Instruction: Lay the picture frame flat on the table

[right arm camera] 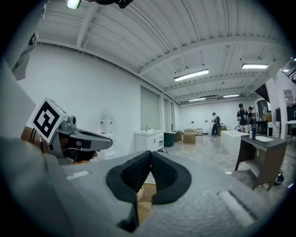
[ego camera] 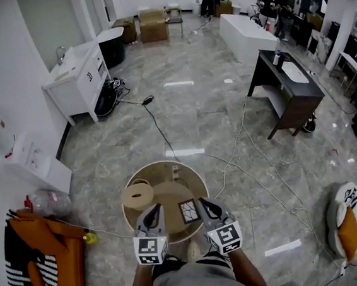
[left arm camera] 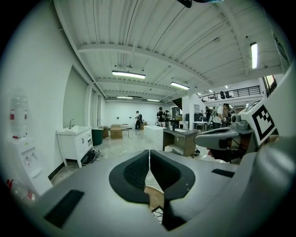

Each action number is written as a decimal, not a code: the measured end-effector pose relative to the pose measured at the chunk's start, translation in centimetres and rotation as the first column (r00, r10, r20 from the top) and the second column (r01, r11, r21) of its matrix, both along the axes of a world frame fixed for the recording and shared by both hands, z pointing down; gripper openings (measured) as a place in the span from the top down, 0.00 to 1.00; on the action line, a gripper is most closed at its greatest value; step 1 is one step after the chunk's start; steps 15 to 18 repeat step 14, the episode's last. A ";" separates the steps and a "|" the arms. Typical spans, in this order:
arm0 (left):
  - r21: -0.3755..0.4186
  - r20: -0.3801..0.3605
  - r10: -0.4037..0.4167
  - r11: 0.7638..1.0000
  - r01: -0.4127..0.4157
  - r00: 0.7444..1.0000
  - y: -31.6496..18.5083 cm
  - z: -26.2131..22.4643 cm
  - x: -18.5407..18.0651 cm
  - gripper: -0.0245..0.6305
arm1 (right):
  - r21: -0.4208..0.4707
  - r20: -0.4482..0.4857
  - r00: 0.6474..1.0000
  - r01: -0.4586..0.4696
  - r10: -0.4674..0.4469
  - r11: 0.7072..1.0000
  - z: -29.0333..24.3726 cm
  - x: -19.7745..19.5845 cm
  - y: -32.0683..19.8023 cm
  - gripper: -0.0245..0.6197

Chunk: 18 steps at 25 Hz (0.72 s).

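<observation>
A small dark-edged picture frame (ego camera: 188,211) with a crackled white pattern stands on the round wooden table (ego camera: 163,167), between my two grippers. My left gripper (ego camera: 154,210) is just left of the frame and my right gripper (ego camera: 205,203) just right of it; neither holds anything. In the left gripper view the jaws (left arm camera: 149,155) meet at the tips, and a corner of the frame (left arm camera: 158,214) shows below them. In the right gripper view the jaws (right arm camera: 151,157) are also shut, with the wooden tabletop (right arm camera: 147,190) beneath.
A beige round roll (ego camera: 138,195) sits on the table's left part. Cables (ego camera: 157,125) trail across the marble floor. A white vanity (ego camera: 77,80) stands at the left, a dark desk (ego camera: 290,92) at the right, an orange bag (ego camera: 49,267) near left.
</observation>
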<state>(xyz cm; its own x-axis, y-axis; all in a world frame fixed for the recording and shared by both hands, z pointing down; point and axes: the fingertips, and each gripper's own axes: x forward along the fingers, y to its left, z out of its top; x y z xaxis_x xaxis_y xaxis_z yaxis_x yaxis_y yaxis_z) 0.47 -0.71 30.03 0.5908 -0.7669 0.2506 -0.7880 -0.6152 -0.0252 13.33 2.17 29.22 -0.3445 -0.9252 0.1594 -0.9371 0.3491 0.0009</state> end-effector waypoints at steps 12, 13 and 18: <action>-0.006 0.005 0.010 1.000 -0.010 1.000 0.3 0.2 0.4 0.93 | -0.004 -0.001 1.000 -0.011 0.011 1.000 0.2 0.6 0.3 0.96; -0.006 0.004 0.012 1.000 -0.012 1.000 0.3 0.2 0.5 0.93 | -0.005 -0.001 1.000 -0.012 0.012 1.000 0.3 0.6 0.3 0.96; -0.005 0.004 0.013 1.000 -0.013 1.000 0.3 0.2 0.5 0.93 | -0.005 0.000 1.000 -0.013 0.013 1.000 0.3 0.6 0.3 0.96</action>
